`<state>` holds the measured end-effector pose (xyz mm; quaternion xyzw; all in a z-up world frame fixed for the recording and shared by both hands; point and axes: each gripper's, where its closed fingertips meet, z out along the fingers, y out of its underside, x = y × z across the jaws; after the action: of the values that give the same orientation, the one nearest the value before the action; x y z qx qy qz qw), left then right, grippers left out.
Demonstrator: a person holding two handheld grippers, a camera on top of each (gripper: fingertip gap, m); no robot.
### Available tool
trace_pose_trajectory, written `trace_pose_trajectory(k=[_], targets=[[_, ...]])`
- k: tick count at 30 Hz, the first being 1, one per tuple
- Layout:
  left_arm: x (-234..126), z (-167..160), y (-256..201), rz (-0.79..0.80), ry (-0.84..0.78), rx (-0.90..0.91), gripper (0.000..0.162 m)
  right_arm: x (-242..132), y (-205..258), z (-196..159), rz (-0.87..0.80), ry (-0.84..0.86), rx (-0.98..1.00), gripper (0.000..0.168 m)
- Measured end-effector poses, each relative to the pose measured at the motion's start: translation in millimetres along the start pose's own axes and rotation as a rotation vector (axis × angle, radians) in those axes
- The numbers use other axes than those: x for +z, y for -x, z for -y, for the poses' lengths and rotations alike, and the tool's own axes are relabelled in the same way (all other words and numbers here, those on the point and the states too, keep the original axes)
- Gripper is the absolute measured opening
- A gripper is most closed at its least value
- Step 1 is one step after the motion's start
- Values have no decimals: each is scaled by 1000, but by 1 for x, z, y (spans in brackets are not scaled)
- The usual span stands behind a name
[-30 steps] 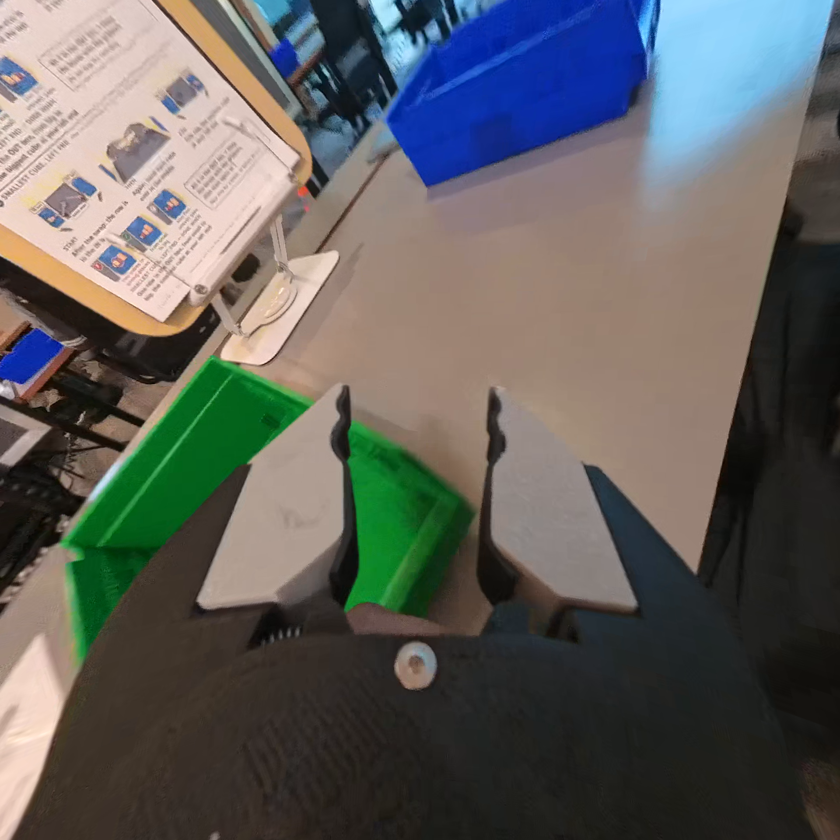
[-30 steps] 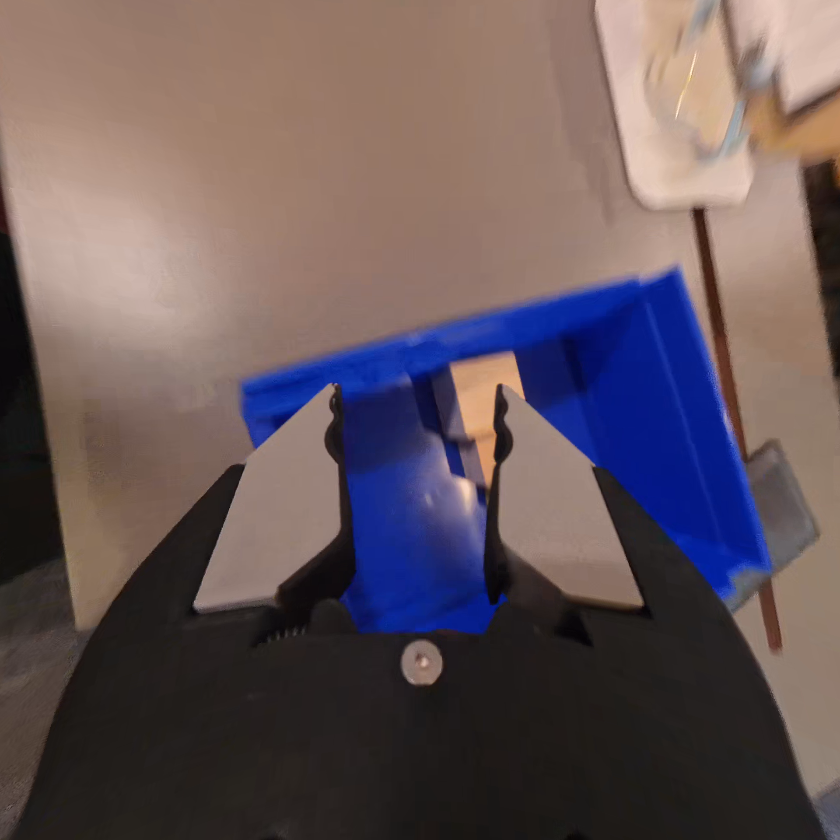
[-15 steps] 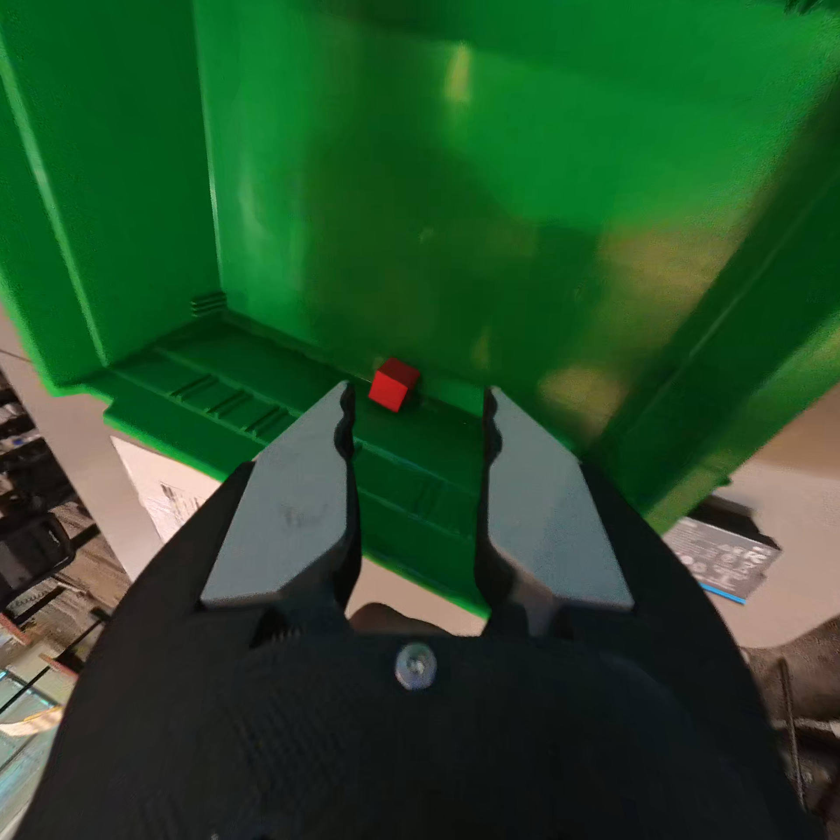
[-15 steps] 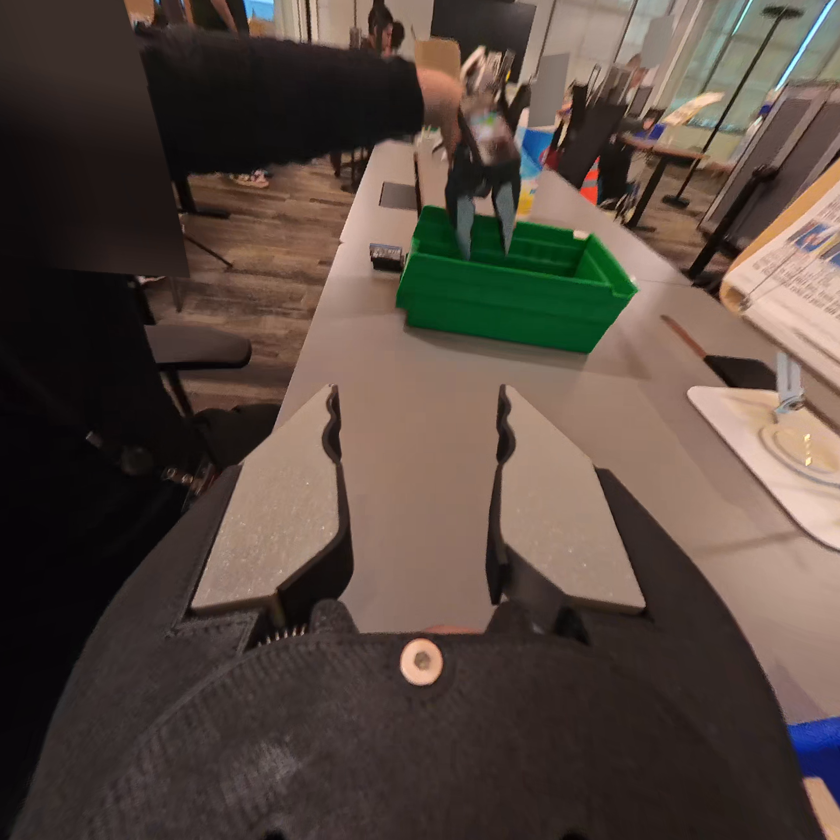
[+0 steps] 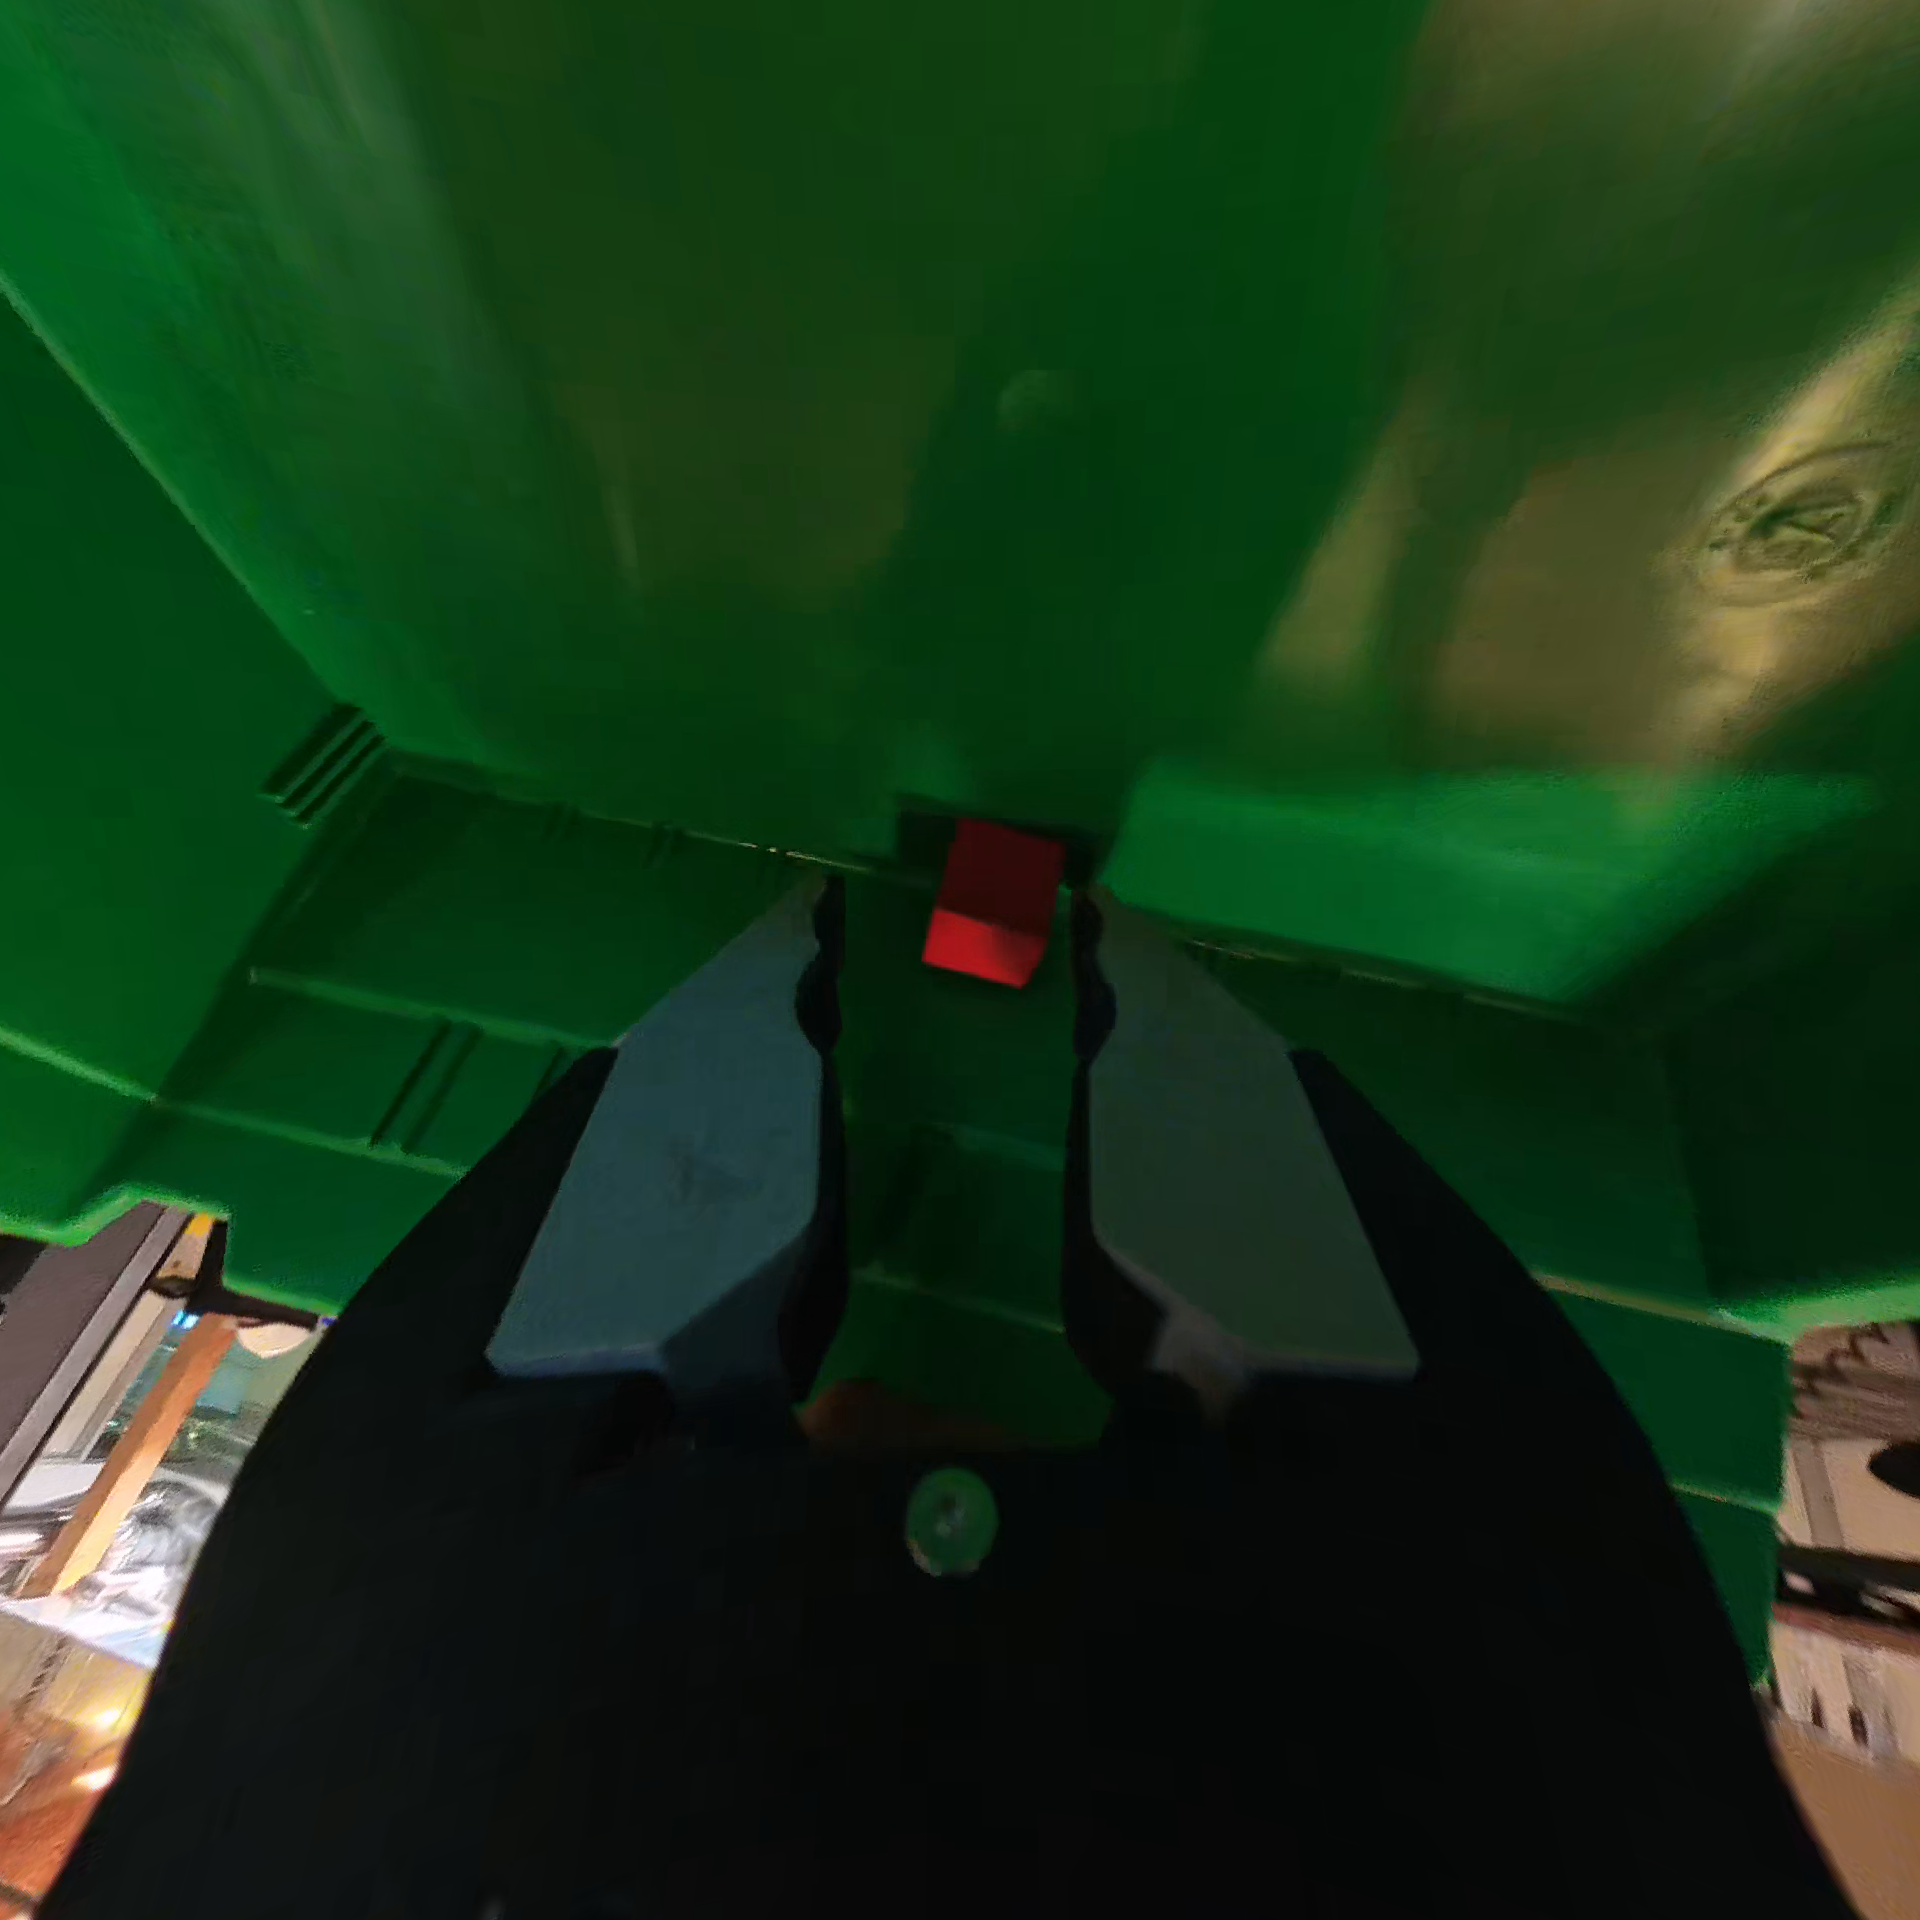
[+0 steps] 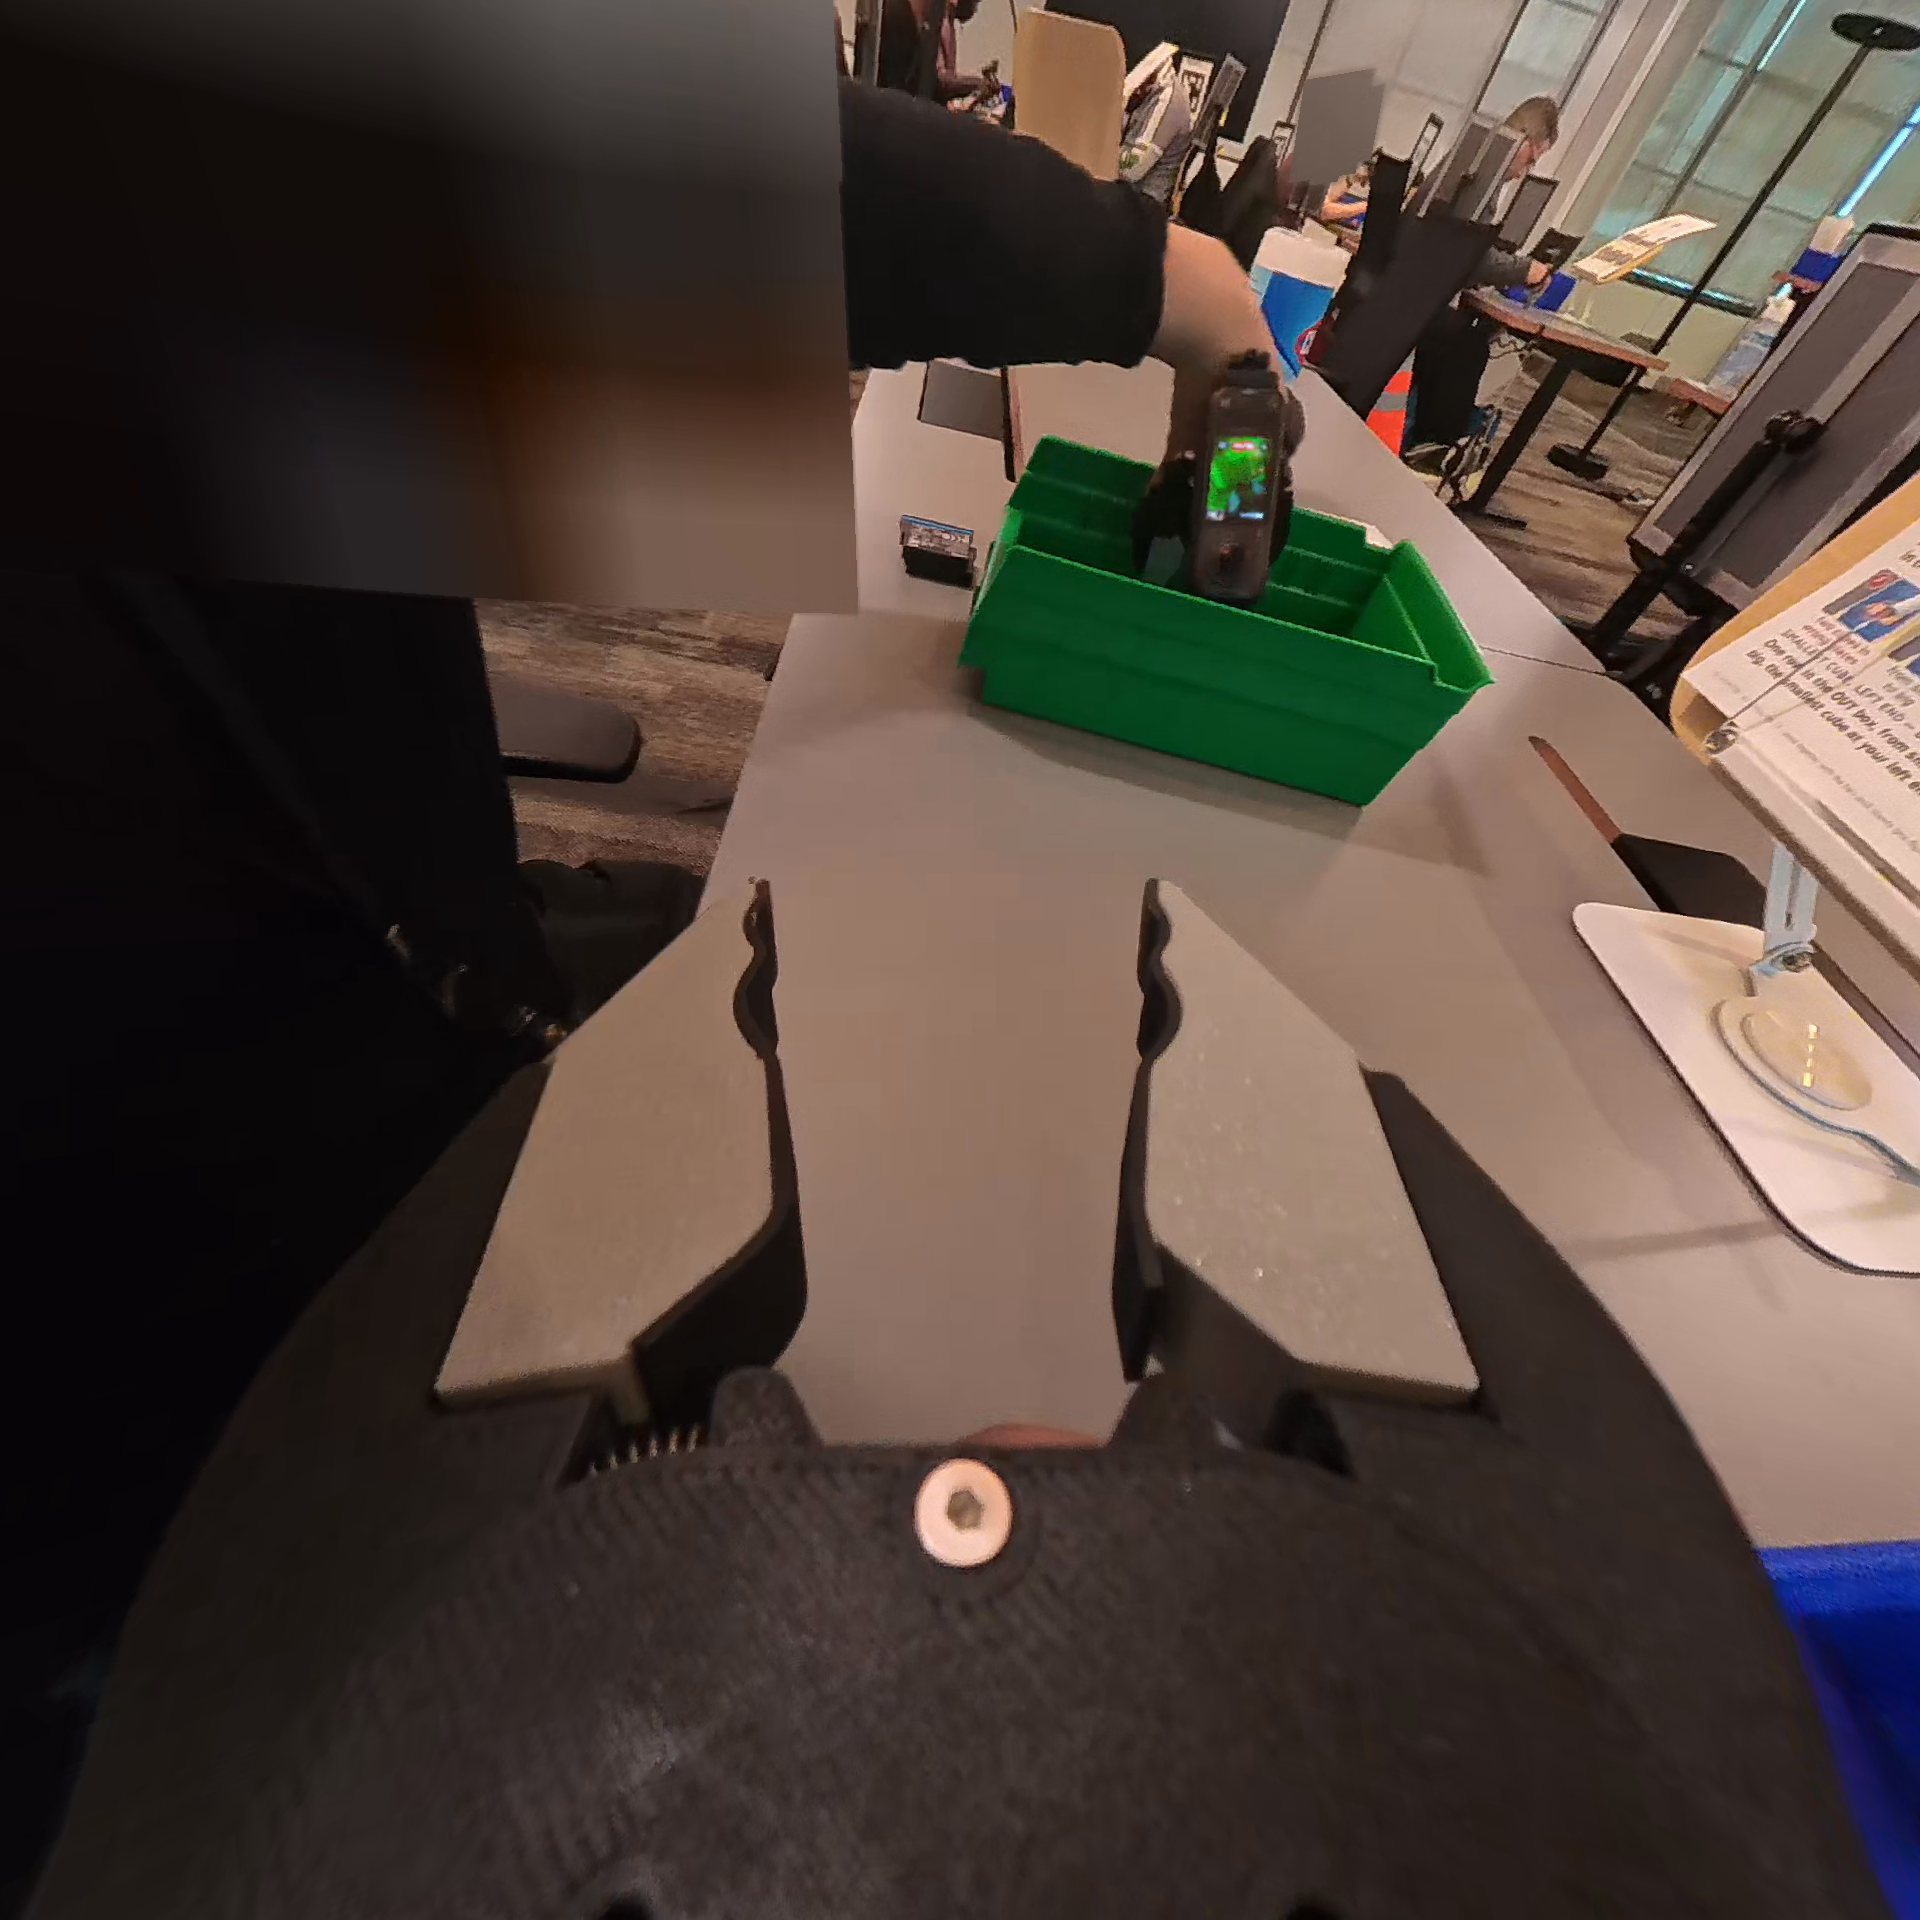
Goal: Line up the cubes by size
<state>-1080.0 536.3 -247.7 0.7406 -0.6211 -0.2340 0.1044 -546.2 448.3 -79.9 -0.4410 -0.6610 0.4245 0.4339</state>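
Red cube [image 5: 992,904] sits on the floor of the green bin [image 5: 727,416], right against the foot of one wall. Your left gripper [image 5: 951,904] now has it bracketed: fingers apart, one tip either side, gaps visible on both sides, nothing gripped yet. Half a second ago the cube was ahead of the tips and left of centre; you've pushed in and centred on it. To me that reads as ready to close, first pick of the sort.

Your right gripper [image 6: 956,914] is wide open and empty, hovering over bare grey table [image 6: 1039,831], same as half a second ago. From its view your left gripper [image 6: 1221,520] is down inside the green bin [image 6: 1195,675], which stands toward the table's far end. The corner of a blue bin [image 6: 1844,1621] pokes in at the lower right. A document stand [image 6: 1766,1039] is along the right-hand edge of the table.

Hard to make out:
- The left view is motion-blurred and dark, so I can't tell whether the tips touch the bin floor.
- Only one cube shows. Others may be hidden in the bins or out of frame.
- The blue bin's inside is cut off.
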Motion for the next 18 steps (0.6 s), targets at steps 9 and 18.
trace_pose_trajectory(k=[9,18], targets=[[2,-2,-1,-15,86,32,36,-18,17,2,14,-13,0,67],[-68,37,30,183,-327,-188,20,-18,8,-1,-38,-21,129,60]])
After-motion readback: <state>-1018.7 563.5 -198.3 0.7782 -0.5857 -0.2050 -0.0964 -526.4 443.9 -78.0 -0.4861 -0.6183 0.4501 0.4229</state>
